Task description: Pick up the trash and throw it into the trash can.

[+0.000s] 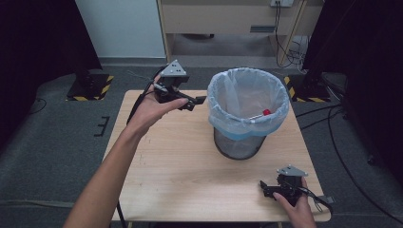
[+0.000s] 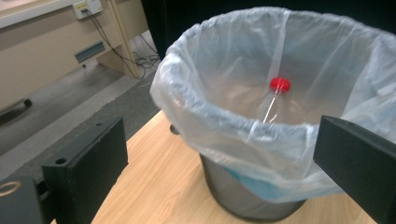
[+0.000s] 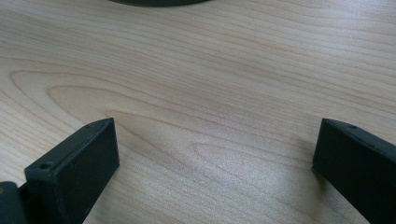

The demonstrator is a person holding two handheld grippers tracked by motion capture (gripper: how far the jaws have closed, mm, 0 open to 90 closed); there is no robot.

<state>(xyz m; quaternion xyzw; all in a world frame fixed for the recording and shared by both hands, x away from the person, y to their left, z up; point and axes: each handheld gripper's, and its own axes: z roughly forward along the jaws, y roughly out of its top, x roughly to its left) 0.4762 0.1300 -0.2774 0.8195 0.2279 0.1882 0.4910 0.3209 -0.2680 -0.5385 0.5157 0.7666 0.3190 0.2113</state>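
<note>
From the high view, a mesh waste bin [image 1: 240, 142] lined with a pale plastic bag [image 1: 223, 102] is standing toward the far right of the wooden surface [image 1: 180, 166]; a clear bottle with a red cap [image 1: 266, 112] is lying inside the bag, leaning against the right wall; the left gripper [image 1: 196, 102] is hanging above the far left part of the surface, just beside the bin rim, its fingers empty and pointing at the bin; the right gripper [image 1: 267, 187] is resting low near the front right corner, well apart from the bin, nothing between its fingers

From the left gripper view, the 2 fingers [image 2: 88, 163] are standing wide apart with nothing held; the bag's rim [image 2: 224, 119] is sitting between them and the red cap [image 2: 280, 84] is showing inside, so the bottle appears already dropped in; judging from this, the step in hand is drawing the empty hand clear, and doing it well means pulling back along the line of approach, keeping the fingers spread so they are not snagging the loose bag edge, and staying above the rim so the light bin is not being nudged

From the right gripper view, the fingers [image 3: 74, 172] are standing apart over bare wood grain, clamping nothing; the dark base of the bin [image 3: 159, 2] is just showing at the top edge; this hand is best staying put, low and away from the bin, so the 2 hands are not crossing
</note>
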